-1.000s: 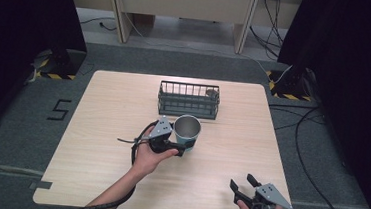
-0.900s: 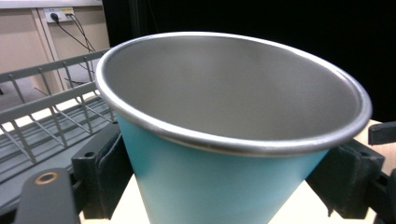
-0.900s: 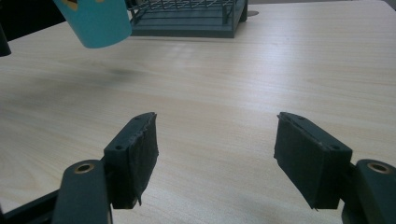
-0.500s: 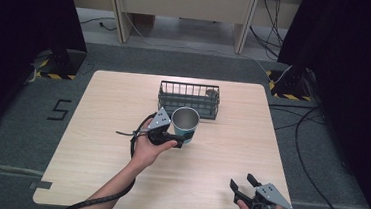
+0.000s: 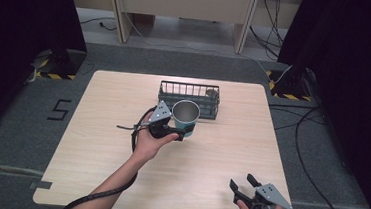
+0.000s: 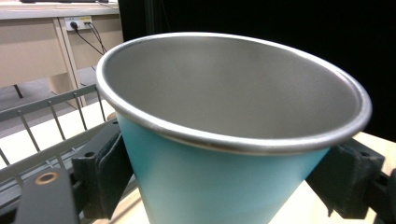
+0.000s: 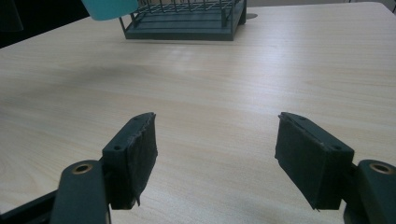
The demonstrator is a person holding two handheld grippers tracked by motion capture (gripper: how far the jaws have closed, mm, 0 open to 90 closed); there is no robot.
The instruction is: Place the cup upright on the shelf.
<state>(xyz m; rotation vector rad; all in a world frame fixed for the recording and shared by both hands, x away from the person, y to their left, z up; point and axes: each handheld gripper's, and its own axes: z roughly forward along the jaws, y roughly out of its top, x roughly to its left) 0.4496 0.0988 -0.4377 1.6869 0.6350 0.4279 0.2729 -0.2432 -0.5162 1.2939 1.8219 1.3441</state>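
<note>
Landmark: the wire rack (image 5: 189, 99), dark grey, at the far middle of the table (image 5: 95, 142); every place below is told from it.
Cup: 1 cup (image 5: 185, 116), teal outside, bare metal inside with a rolled rim, on the rack's near side, overlapping its front rail as seen from above. It is tilted, mouth toward me. From the right gripper view its teal base (image 7: 109, 8) appears clear of the tabletop, to the left of the rack (image 7: 187, 18), so I judge it lifted.
My left gripper: my left gripper (image 5: 174, 130) is clamped on the cup, 1 pad on each side of the teal wall (image 6: 219, 186), well below the rim.
My right gripper: my right gripper (image 7: 215, 154) is released, its 2 jaws spread wide with nothing between them, low over bare wood at the table's near right corner, well apart from the rack.
In the rack: a small greyish thing (image 5: 212, 93) at its far right end; too small to name.
Handling: I judge the cup light, stiff and empty. Its wall looks smooth and tapers, so it could slide in the pads if I ease off.
Where to hold: across the teal wall at mid-height, as now; the rim offers only a thin, hard, slippery edge.
Risk: the cup's wall knocking the rack's front rail.
</note>
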